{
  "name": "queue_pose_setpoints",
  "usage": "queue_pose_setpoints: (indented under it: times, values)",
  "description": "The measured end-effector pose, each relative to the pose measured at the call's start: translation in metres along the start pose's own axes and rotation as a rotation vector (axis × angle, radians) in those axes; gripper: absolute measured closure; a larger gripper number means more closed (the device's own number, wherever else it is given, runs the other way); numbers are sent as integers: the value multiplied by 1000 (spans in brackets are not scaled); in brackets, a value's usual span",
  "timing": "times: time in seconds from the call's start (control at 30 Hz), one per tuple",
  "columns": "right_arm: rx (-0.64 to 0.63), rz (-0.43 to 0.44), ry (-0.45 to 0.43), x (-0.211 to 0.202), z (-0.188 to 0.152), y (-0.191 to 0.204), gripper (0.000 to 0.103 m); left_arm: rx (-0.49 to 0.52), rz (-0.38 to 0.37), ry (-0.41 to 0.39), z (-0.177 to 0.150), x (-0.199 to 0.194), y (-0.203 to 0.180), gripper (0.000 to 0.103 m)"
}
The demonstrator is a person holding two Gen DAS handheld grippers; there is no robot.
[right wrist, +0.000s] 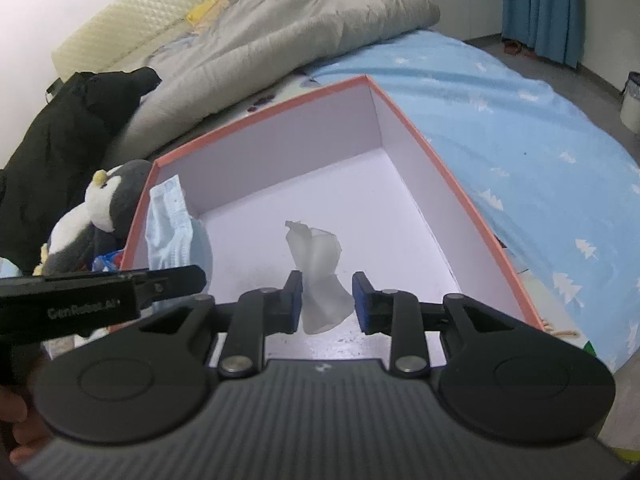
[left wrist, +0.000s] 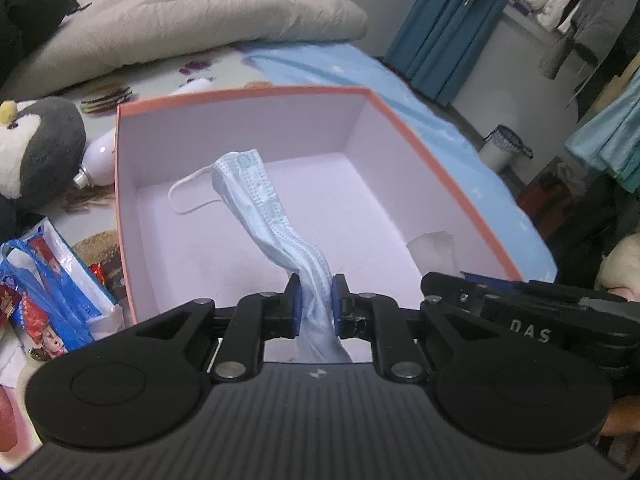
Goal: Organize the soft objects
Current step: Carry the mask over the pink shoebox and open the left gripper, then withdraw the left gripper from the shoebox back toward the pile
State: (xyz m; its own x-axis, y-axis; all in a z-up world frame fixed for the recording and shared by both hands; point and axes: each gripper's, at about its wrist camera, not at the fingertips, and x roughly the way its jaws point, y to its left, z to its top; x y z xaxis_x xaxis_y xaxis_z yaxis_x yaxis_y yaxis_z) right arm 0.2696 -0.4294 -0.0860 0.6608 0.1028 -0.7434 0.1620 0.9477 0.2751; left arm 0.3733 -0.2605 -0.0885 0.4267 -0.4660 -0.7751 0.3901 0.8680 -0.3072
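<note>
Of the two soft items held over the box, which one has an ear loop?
The blue face mask between the left tongs has a white ear loop. The white crumpled tissue between the right tongs has none.

Both views are evenly lit by soft, cool indoor light with no hard shadows. Fisheye distortion bends straight lines: the box (left wrist: 440, 160) rim bows outward, and the bed (right wrist: 520, 140) curves away toward the edges. Corners darken slightly. The right view's upper left washes out to bright white on the wall (right wrist: 32, 8). The box's pale interior reflects light without glare. The hanging clothes (left wrist: 580, 0) at the frame edge look soft and smeared. Fine detail is grainy and slightly blurred throughout.
</note>
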Motion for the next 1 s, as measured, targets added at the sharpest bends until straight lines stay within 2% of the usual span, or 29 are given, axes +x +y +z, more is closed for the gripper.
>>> queue_pose_setpoints:
  times: [0.03,0.1,0.17,0.27,0.6,1.0]
  values:
    - [9,6,5,1,0,-2,65,-5,5,3,1,3,1,76]
    - [2,8,14,1,-1,-1,62,-15,17,-5,1,5,4,59]
    - [-16,3,17,-1,-2,-1,59,-15,23,-21,-6,-3,5,54]
    - [-12,11,8,-11,-3,1,54,-6,32,-37,-12,-14,2,53]
    - [-52,63,-78,-76,-16,19,54,-6,51,-128,-44,-91,-20,49]
    - [-130,134,-154,-145,-51,54,54,-30,95,-228,-110,-189,-34,49]
